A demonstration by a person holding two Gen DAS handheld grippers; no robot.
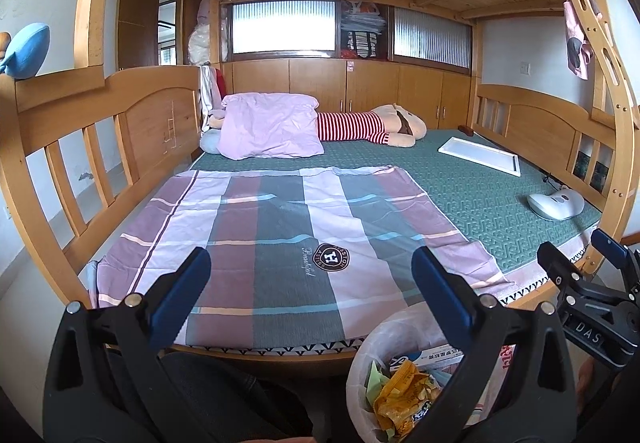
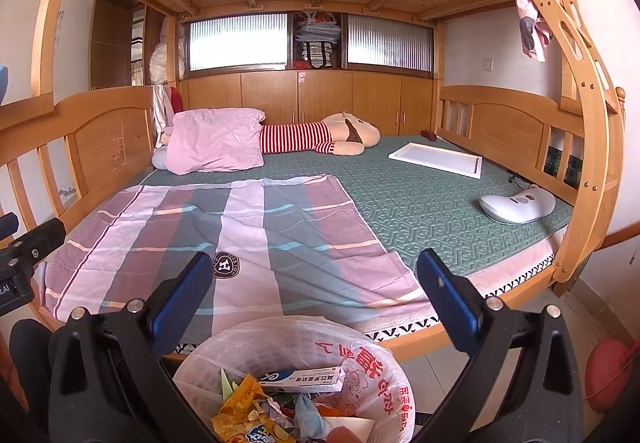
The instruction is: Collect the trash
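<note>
A trash bin lined with a white plastic bag stands on the floor at the front of the bed. It holds a yellow snack wrapper, a white and blue box and other scraps. The bin also shows in the left wrist view at the lower right. My right gripper is open and empty above the bin. My left gripper is open and empty over the bed's front edge, left of the bin. The right gripper shows at the right edge of the left wrist view.
A plaid sheet lies on a green mattress inside a wooden bunk frame. A pink pillow, a striped plush toy, a white tray and a white massager lie on the bed. A pink object sits on the floor at right.
</note>
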